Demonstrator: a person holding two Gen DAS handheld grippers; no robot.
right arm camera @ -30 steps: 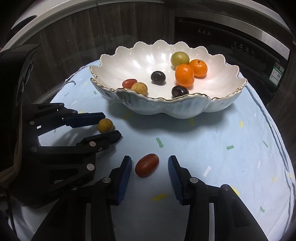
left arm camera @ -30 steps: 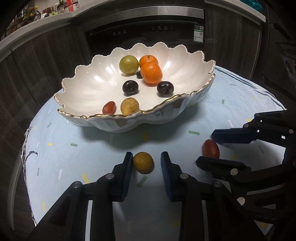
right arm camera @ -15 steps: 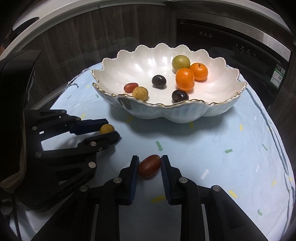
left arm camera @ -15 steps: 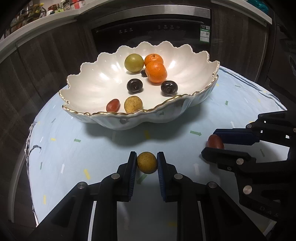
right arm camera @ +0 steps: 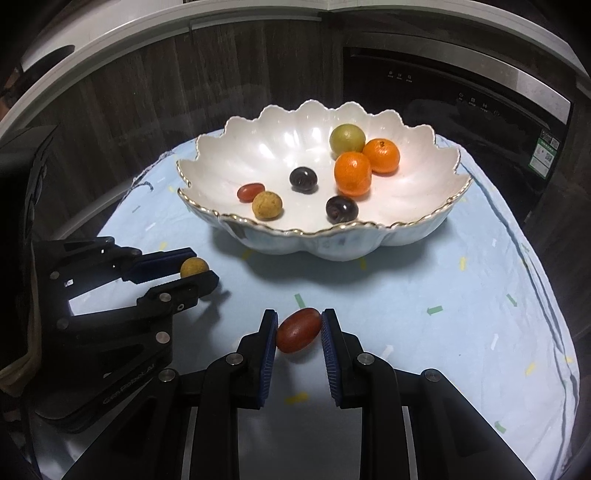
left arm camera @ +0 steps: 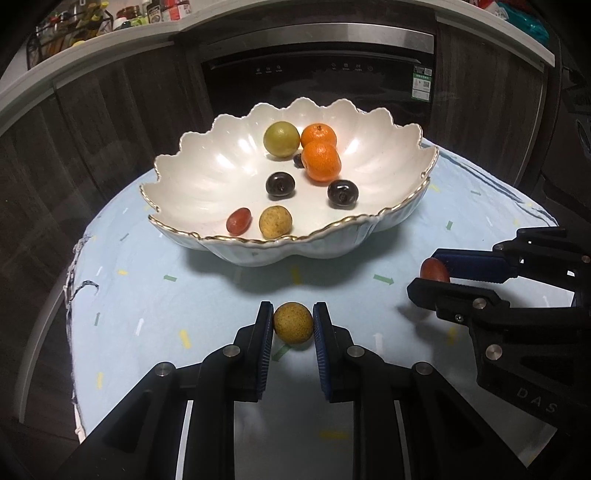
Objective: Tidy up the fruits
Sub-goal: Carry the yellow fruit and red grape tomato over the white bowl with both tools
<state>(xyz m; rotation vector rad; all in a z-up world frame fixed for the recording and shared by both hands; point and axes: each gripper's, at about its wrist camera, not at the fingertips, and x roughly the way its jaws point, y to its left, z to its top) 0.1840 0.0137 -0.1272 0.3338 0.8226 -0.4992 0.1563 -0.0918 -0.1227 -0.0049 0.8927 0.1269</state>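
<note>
My left gripper [left arm camera: 293,325] is shut on a round yellow-brown fruit [left arm camera: 293,323], just above the pale blue cloth in front of the bowl. My right gripper [right arm camera: 299,328] is shut on an oval red fruit [right arm camera: 298,330], also near the cloth. Each gripper shows in the other's view: the right gripper [left arm camera: 430,275] with the red fruit [left arm camera: 434,269], the left gripper [right arm camera: 195,269] with the yellow fruit [right arm camera: 194,266]. The white scalloped bowl [left arm camera: 388,221] [right arm camera: 424,229] holds two oranges, a green fruit, dark plums, a small red fruit and a yellow-brown one.
The round table wears a light blue cloth [left arm camera: 155,295] with small coloured marks. Dark cabinets and an oven [left arm camera: 317,74] stand close behind the bowl. A counter shelf with jars [left arm camera: 92,26] runs along the upper left.
Both grippers went from open around their fruits to shut on them. The views shifted slightly, and the bowl now sits a little farther off.
</note>
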